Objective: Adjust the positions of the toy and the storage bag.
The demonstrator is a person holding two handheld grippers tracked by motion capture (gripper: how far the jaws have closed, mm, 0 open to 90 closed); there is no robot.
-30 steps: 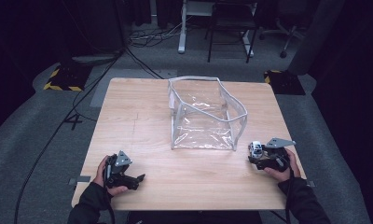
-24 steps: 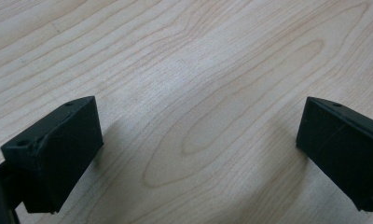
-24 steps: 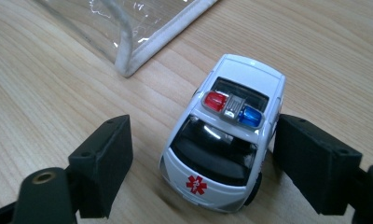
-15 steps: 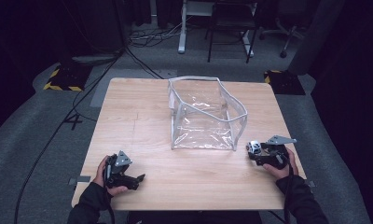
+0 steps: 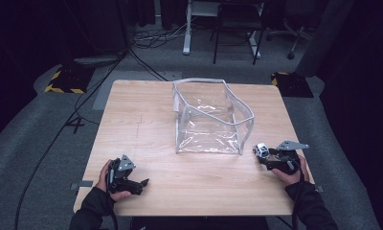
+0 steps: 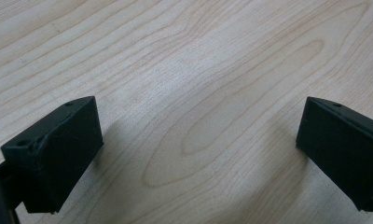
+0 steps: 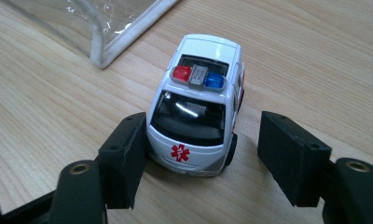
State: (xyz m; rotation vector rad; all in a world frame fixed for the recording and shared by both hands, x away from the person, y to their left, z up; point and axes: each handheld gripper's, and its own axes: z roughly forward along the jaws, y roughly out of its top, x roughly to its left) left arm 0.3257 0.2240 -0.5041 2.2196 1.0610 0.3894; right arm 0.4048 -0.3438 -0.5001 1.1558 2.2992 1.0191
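The toy ambulance [image 7: 196, 106] stands on its wheels on the wooden surface [image 5: 146, 120], at the near right, just beside the near right corner of the clear plastic pouch [image 5: 209, 117]. The right gripper [image 7: 201, 158] has its jaws on either side of the toy's rear end and they have just been closing. One jaw touches the toy's side, while the other stands off with a clear gap, so the toy sits between them without being pinched yet.

The main risk, as I judge it, is the uneven contact. If the jaws go on closing with one side already touching, that side may push the toy across the surface or twist it before the far side arrives. Because the toy has wheels, a nudge along its length could roll it forward out of the jaws, toward the pouch's white edge. The grip also sits far back on the body, so a lift could let the nose drop.

The left gripper [image 6: 196, 154] rests at the near left, wide open over bare wood and holding nothing.
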